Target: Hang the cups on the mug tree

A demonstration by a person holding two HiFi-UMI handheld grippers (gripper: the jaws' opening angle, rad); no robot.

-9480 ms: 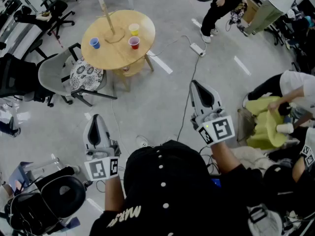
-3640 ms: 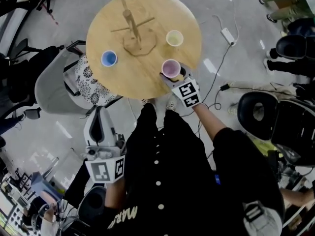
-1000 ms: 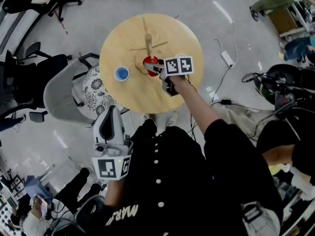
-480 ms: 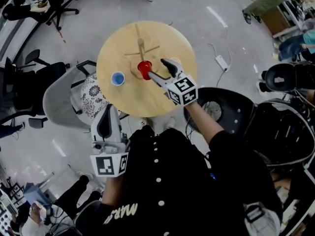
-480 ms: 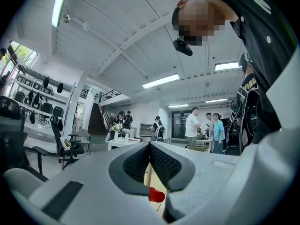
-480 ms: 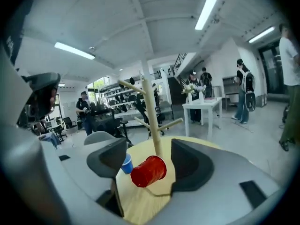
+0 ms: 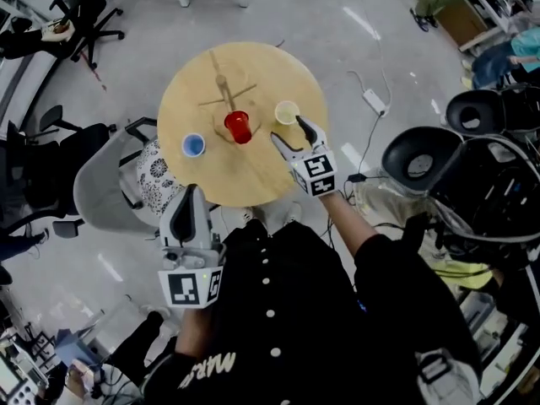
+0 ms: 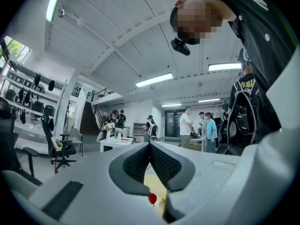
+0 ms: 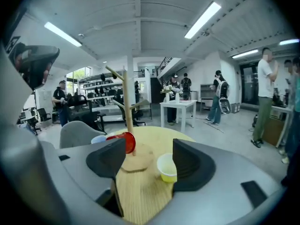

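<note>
- Since a second ago, the right gripper [image 7: 289, 133] has drawn back from the plastic red cup [image 7: 238, 126] toward the near right edge of the round wooden surface [image 7: 253, 180]. The cup is left at the wooden mug tree [image 7: 223, 87].
- The red cup is tipped on its side against the tree's pole, just above the base. It looks hung on a low branch, so I judge the first cup done.
- The mug tree stands a little behind the middle of the surface, and its other branches are bare.
- The pale yellow cup [image 7: 287, 112] stands upright toward the right edge, just ahead of the right gripper.
- The blue cup [image 7: 193, 145] stands upright toward the left edge, well apart from both grippers.
- The right gripper is spread wide. Its jaws have just been closing a little, and nothing is between the pads; the yellow cup lies beyond them.
- The left gripper [image 7: 188, 199] has its jaws pressed together and is empty. It is held off the surface, past the near edge.
- Count: three cups, one red, one yellow and one blue. There is one mug tree and two grippers.
- Left to do: the yellow and blue cups. The yellow one is likely next.
- A grey chair [image 7: 101, 184] stands by the left edge.
</note>
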